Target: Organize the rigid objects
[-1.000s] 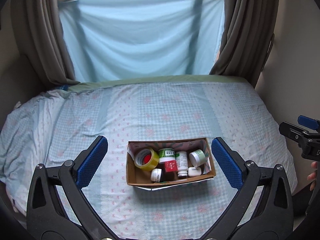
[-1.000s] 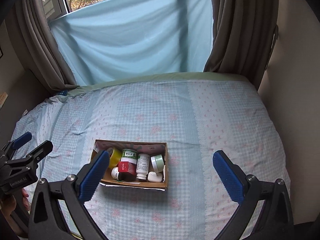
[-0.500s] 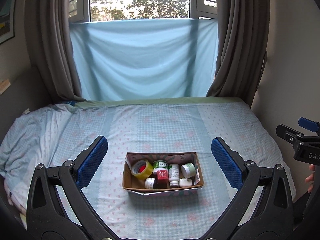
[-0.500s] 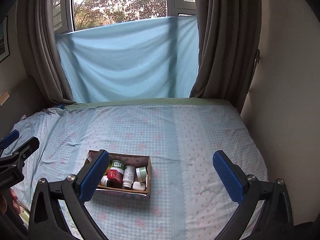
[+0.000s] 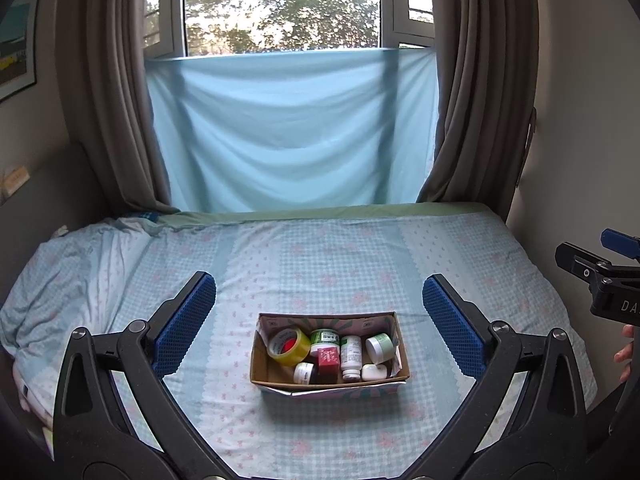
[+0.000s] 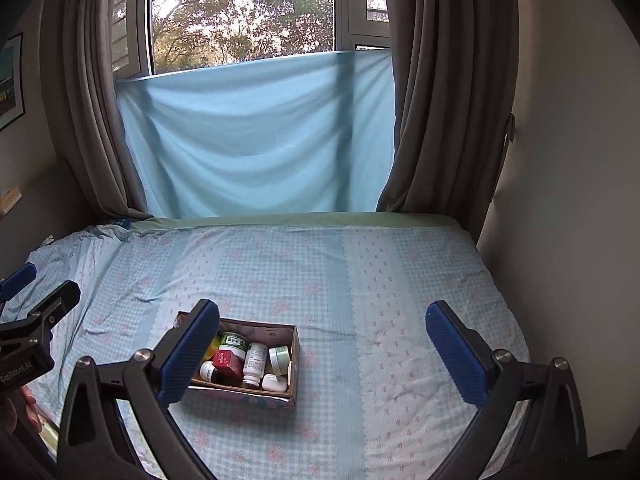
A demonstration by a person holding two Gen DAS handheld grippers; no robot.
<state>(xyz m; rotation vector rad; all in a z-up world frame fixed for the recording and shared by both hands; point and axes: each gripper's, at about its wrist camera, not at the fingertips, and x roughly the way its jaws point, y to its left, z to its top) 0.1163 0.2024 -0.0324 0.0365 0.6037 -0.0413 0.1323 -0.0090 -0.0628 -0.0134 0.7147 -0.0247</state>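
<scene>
A cardboard box (image 5: pixel 280 382) sits on the bed near its front edge. In it lie a yellow tape roll (image 5: pixel 289 346), a green-labelled jar (image 5: pixel 325 339), a red box (image 5: pixel 328 359), a white bottle (image 5: pixel 351 356), a pale green jar (image 5: pixel 379 346) and small white containers (image 5: pixel 374 371). My left gripper (image 5: pixel 319 320) is open and empty, held back above the box. My right gripper (image 6: pixel 322 344) is open and empty, to the right of the box (image 6: pixel 294 364); its left finger (image 6: pixel 192 354) hides the box's left part.
The bed (image 5: pixel 320 264) has a blue checked sheet, rumpled at the left (image 5: pixel 60 280). A light blue cloth (image 5: pixel 288 128) hangs over the window between grey curtains. A wall (image 6: pixel 560 200) runs along the bed's right side.
Both grippers have drawn back and tilted up from the box. The box looks smaller and lower, and the window shows above the cloth. Both stay open.
</scene>
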